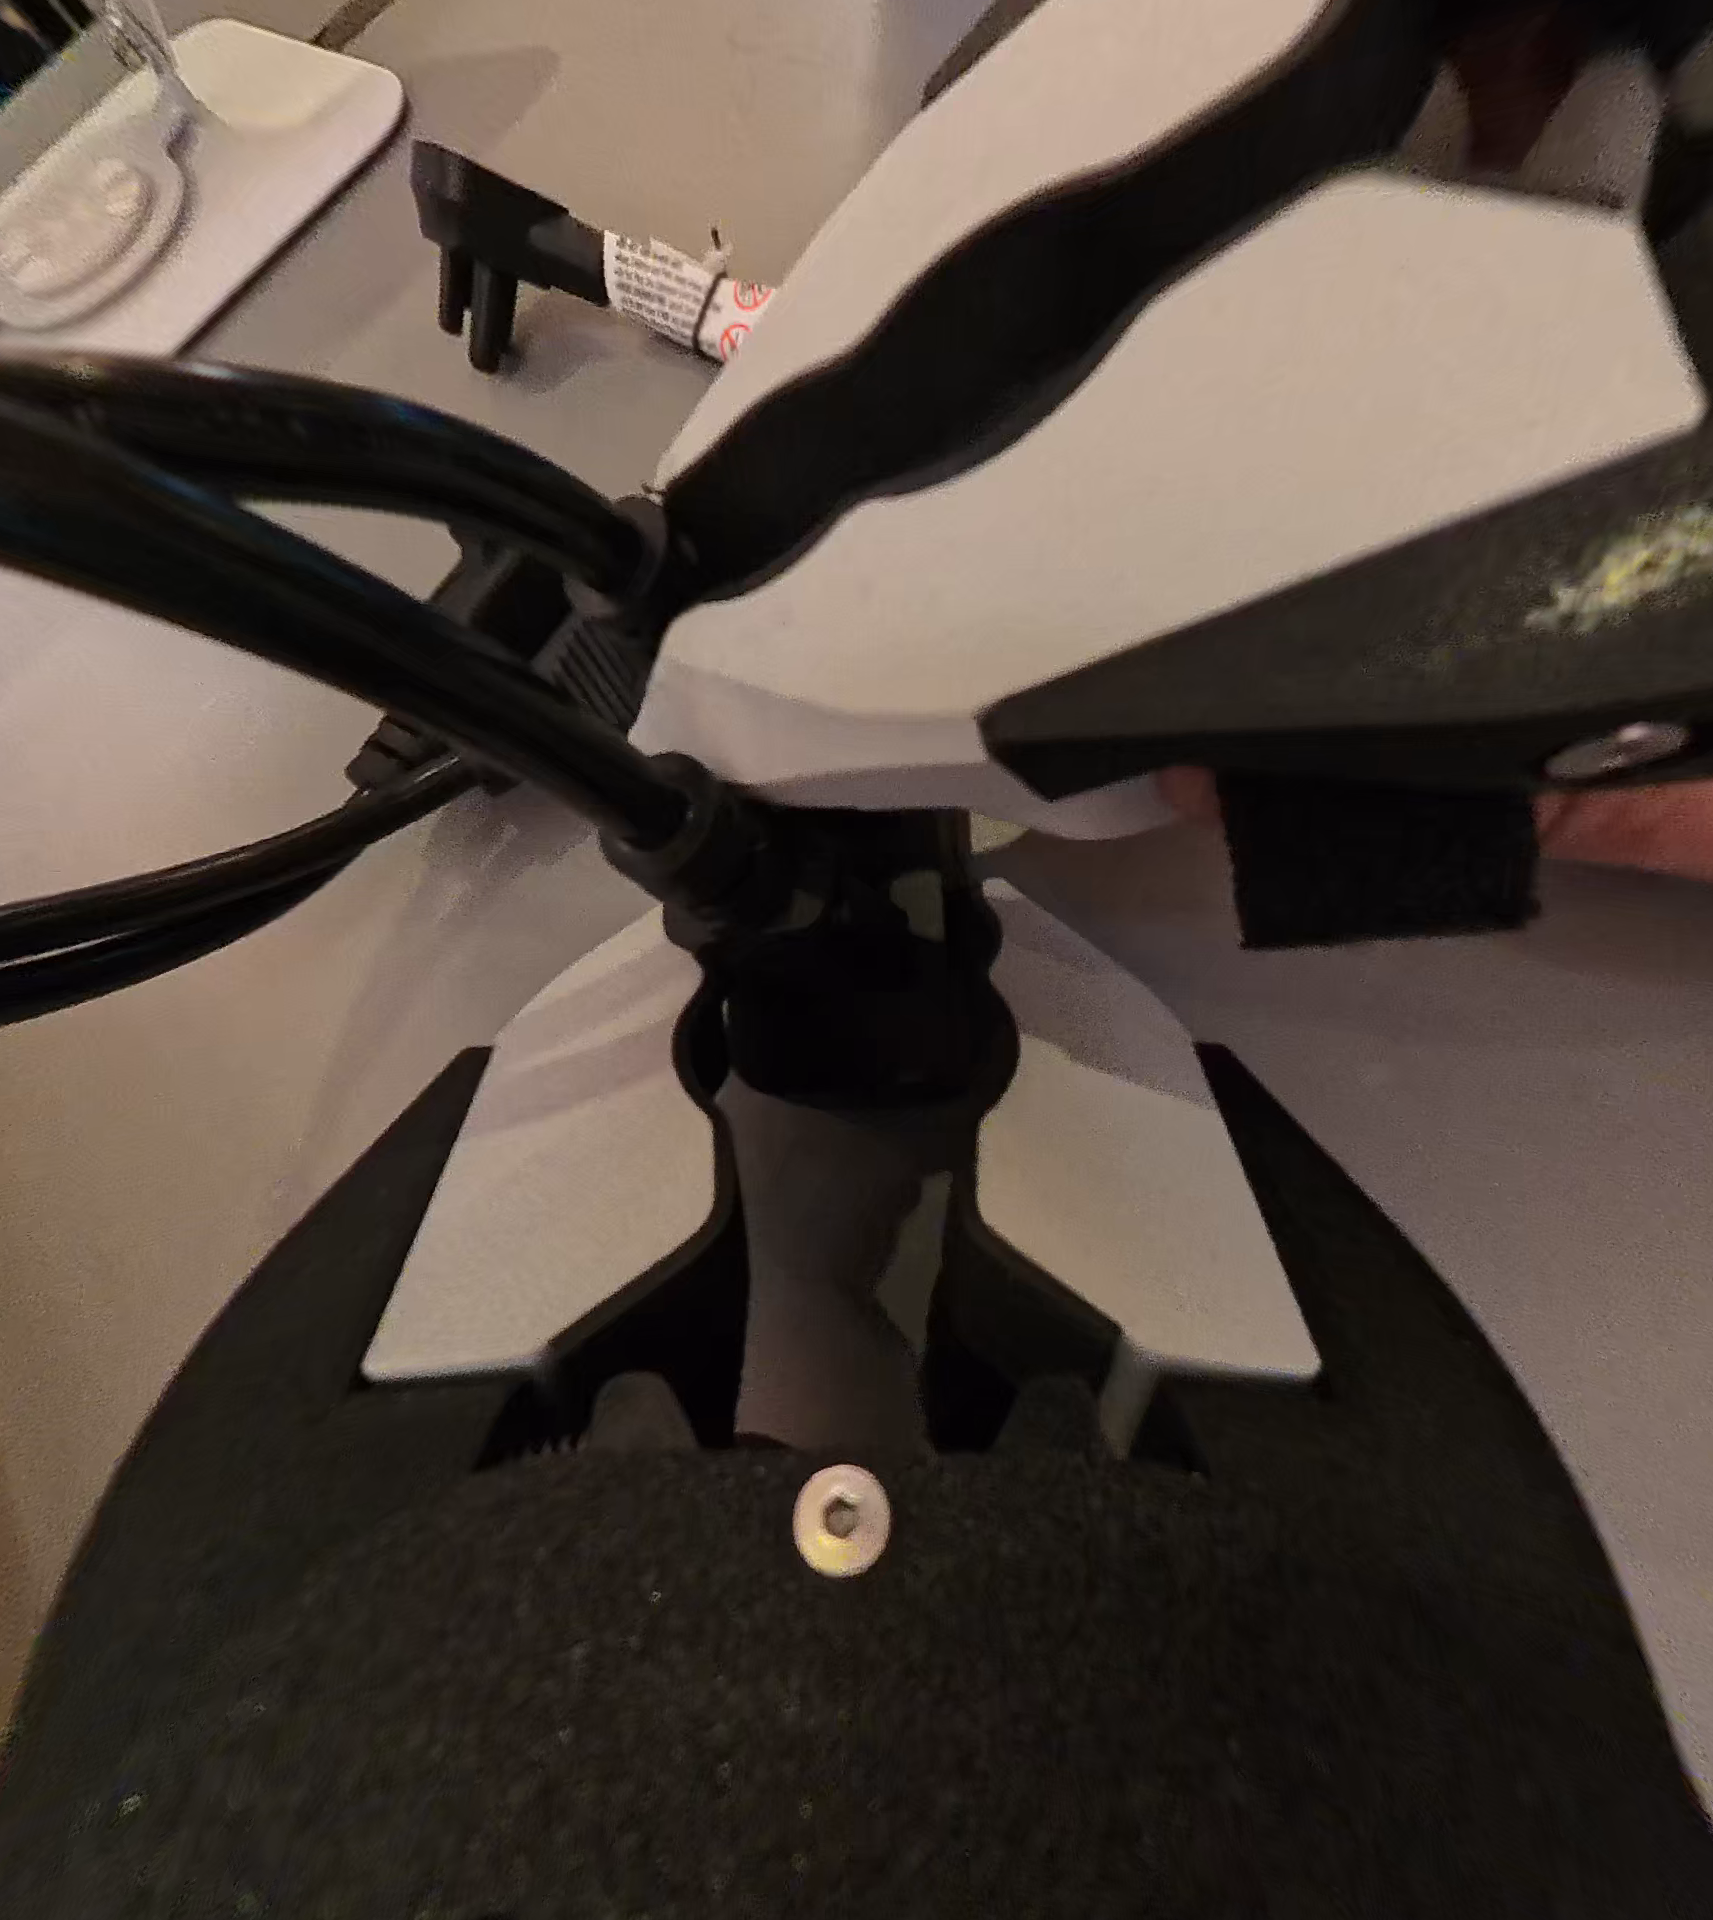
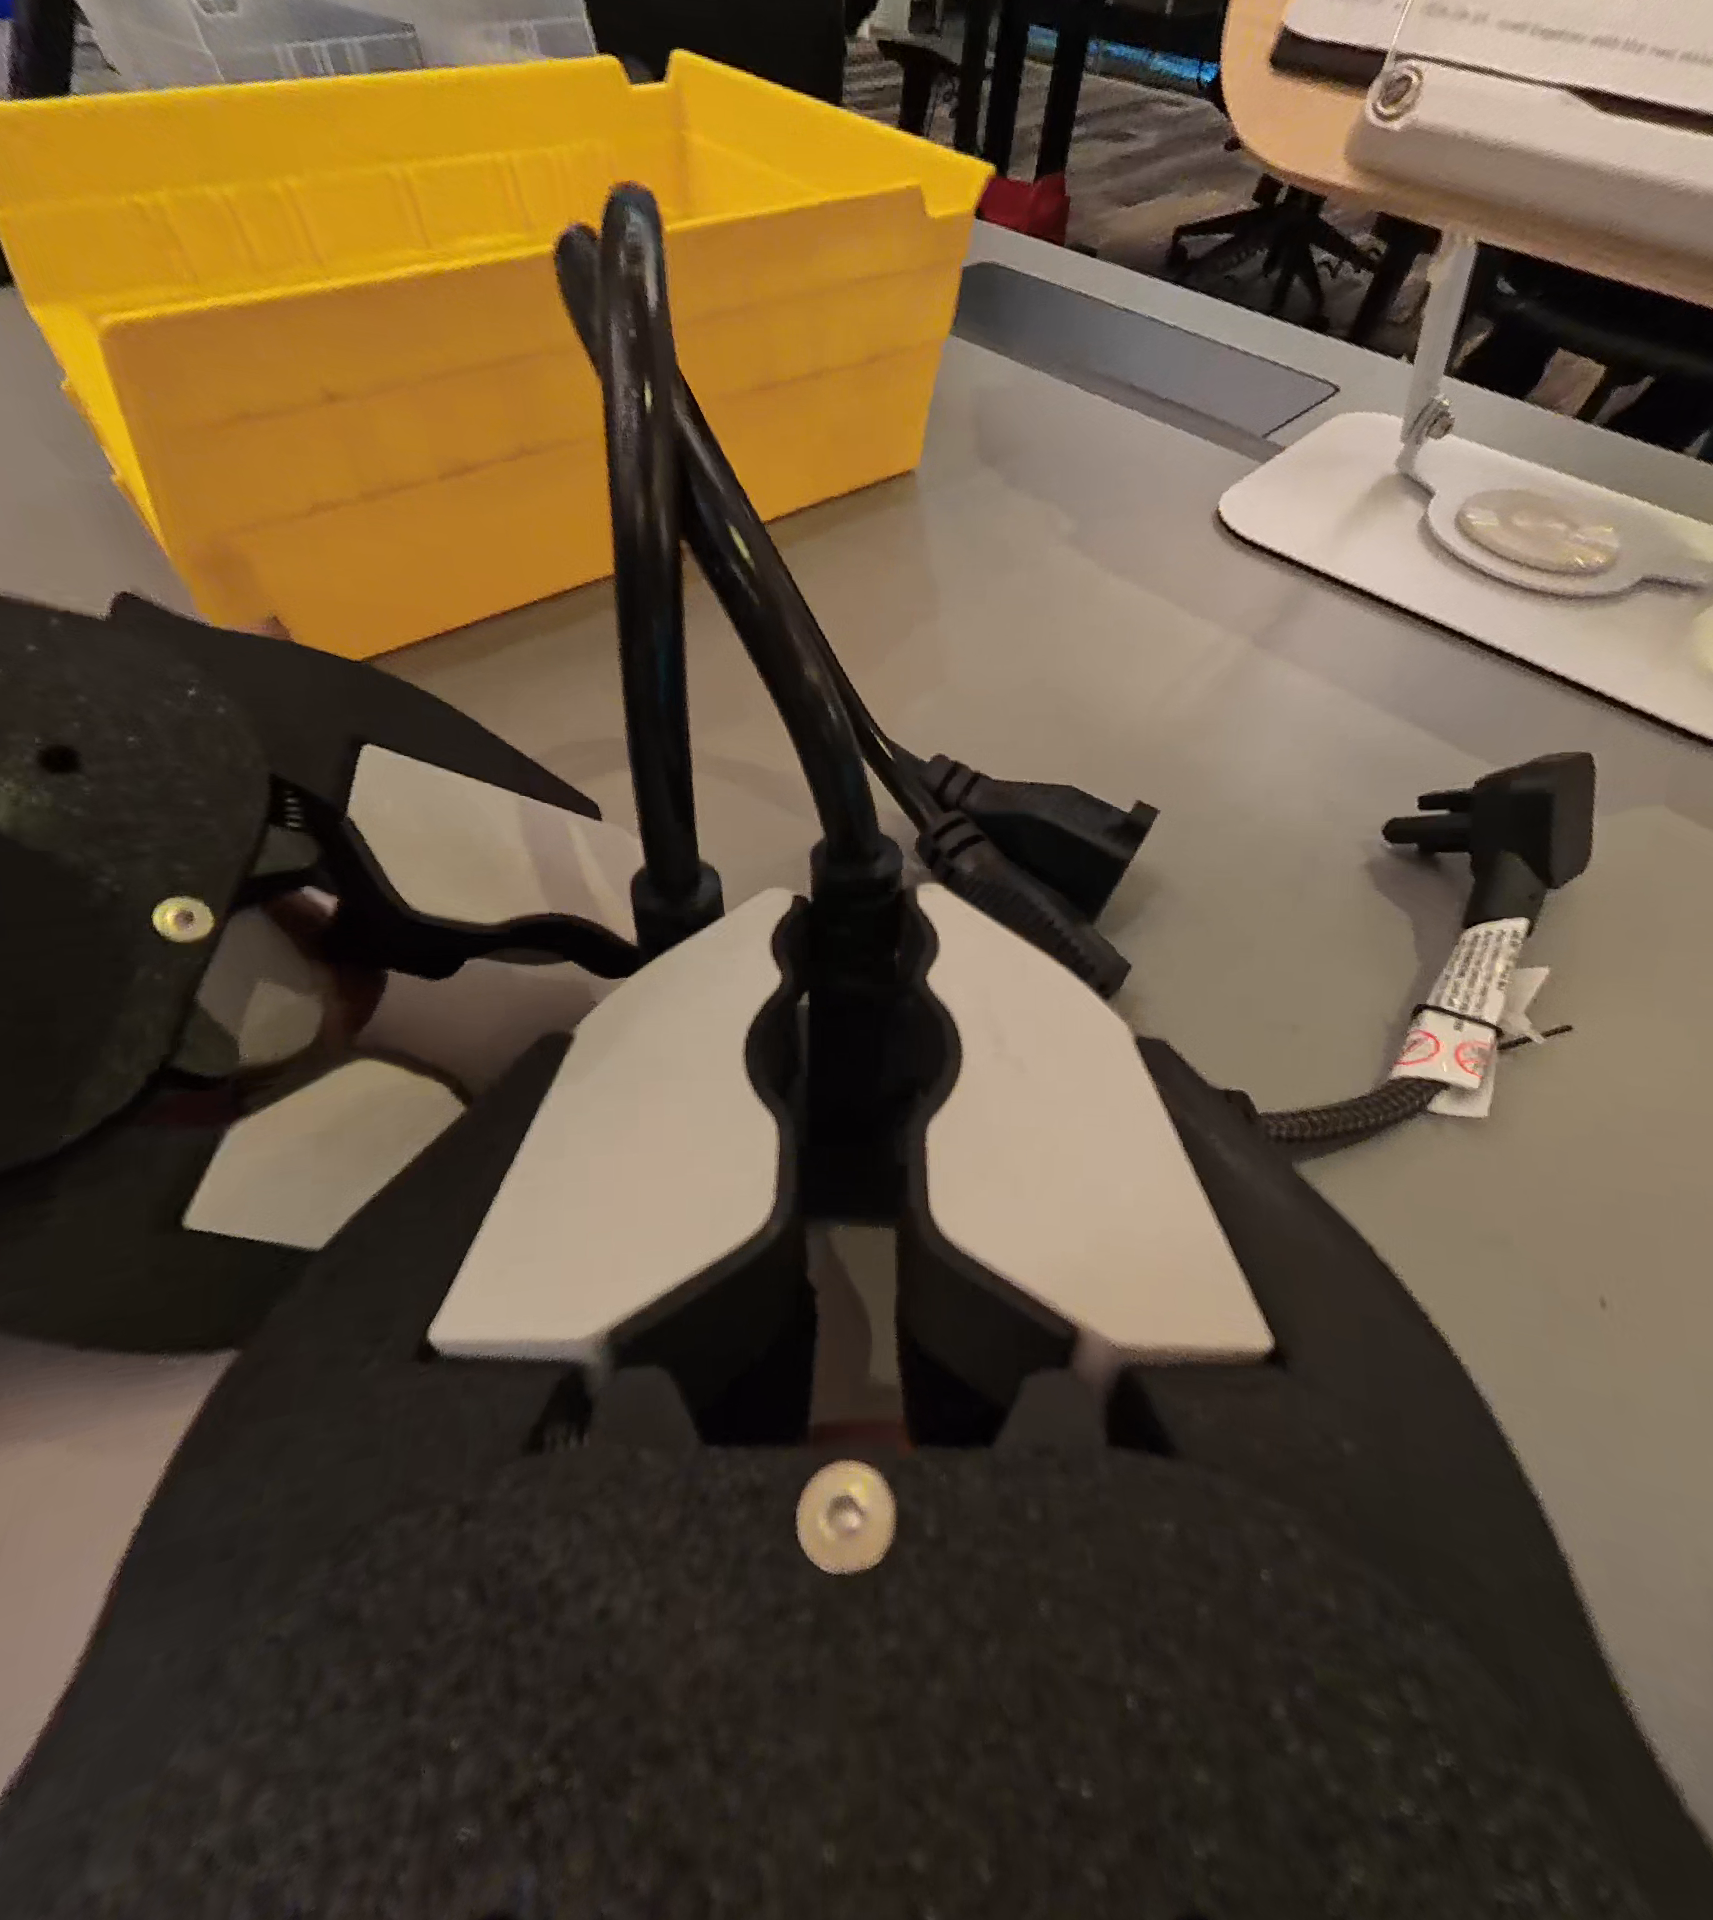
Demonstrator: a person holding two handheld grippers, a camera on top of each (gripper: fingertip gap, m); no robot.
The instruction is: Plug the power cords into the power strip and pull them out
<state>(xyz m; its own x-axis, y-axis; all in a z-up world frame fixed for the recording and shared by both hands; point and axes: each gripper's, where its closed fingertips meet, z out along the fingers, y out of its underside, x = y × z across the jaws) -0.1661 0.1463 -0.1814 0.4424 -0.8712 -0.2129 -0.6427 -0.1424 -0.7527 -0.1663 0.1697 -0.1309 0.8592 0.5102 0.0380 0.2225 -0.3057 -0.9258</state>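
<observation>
Both grippers (image 1: 847, 1029) (image 2: 847, 1049) clamped on black plugs (image 2: 847, 997); cords (image 2: 639, 540) rise upright.

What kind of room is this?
Likely an office or lab: a grey desk, rolling office chairs on carpet behind, a white stand base, and a yellow parts bin.

Both the left gripper (image 1: 847, 997) and the right gripper (image 2: 852, 1023) have grainy black bodies, pale grey wavy-edged jaws and one silver screw (image 2: 846, 1523).

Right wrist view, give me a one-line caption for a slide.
Right gripper clamps a black cord plug on the grey table, yellow bin behind.
</observation>
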